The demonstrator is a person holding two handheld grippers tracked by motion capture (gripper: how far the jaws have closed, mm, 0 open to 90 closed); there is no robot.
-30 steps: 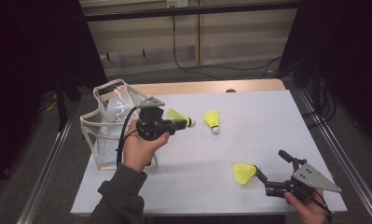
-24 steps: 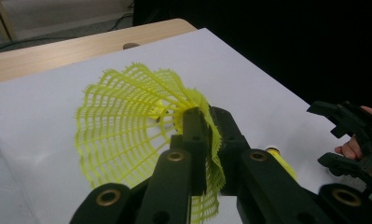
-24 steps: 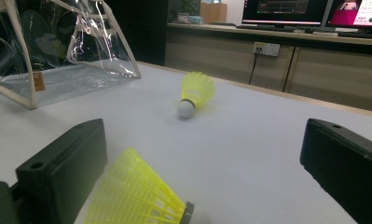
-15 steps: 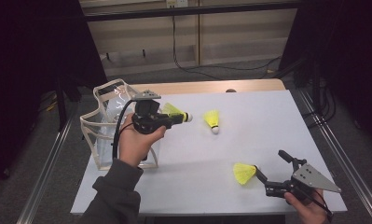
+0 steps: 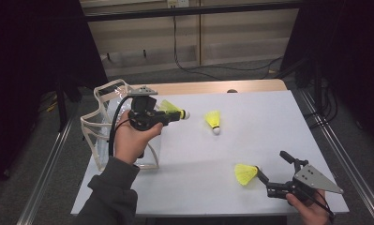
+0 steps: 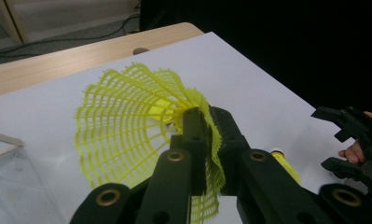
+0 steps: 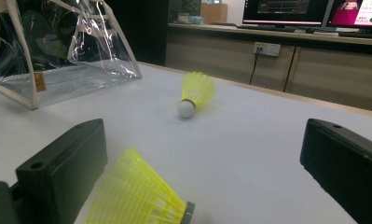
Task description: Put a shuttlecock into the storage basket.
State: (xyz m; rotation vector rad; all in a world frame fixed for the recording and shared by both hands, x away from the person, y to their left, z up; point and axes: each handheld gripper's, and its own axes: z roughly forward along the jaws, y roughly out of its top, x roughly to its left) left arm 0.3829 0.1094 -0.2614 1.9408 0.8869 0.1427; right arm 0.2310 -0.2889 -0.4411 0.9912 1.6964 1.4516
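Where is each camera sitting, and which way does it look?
High view: above the person's side, looking forward and down on the table; both forearms and hands show, with the left tongs and the right tongs.
Left gripper view: rides the left tongs, looking along jaws shut on the held shuttlecock.
Right gripper view: rides the right tongs, looking between open jaws at the near shuttlecock.
Shared: the high view and the right gripper view both show the middle shuttlecock and the clear bag.

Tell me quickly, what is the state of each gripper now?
Left gripper: closed on the skirt of a yellow plastic shuttlecock.
Right gripper: open, a second yellow shuttlecock lies between its jaws, not pressed.
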